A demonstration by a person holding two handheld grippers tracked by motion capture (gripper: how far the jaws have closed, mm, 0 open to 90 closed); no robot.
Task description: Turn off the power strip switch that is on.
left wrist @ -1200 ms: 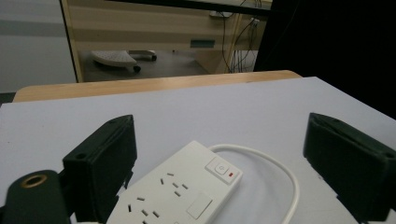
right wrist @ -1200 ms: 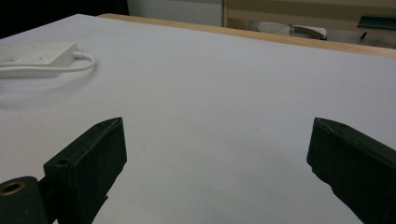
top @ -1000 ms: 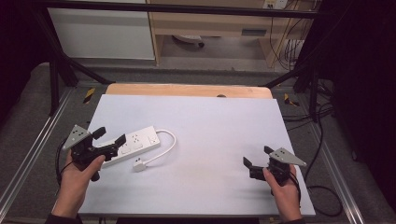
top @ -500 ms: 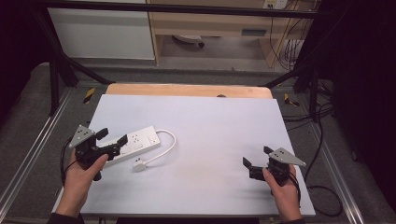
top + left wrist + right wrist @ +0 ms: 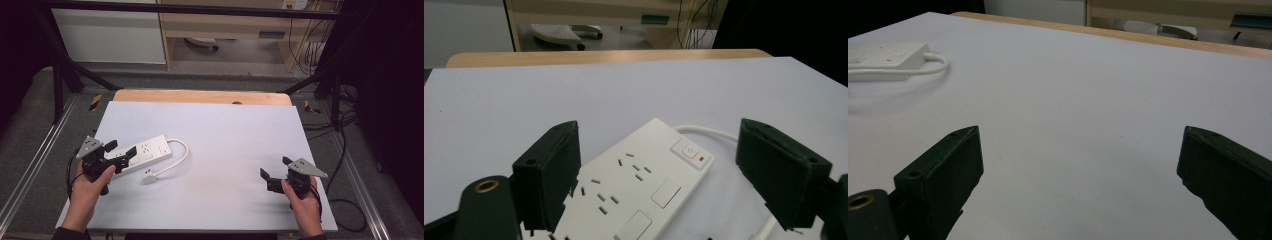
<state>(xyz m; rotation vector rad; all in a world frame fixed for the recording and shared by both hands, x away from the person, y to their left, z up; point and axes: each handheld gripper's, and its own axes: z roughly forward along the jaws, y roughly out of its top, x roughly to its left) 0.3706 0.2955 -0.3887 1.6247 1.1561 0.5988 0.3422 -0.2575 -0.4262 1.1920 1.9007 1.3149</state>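
Left gripper sits near the bench's left edge, toward the near corner. Its jaws straddle the near end of the white power strip; they have just been closing, but still stand wide, a gap showing at the right one; contact at the left one cannot be told. Power strip lies flat on the white bench top, left of centre, angled. Its white cable loops right and back to the plug. Right gripper is near the right near corner, jaws wide, nothing between them.
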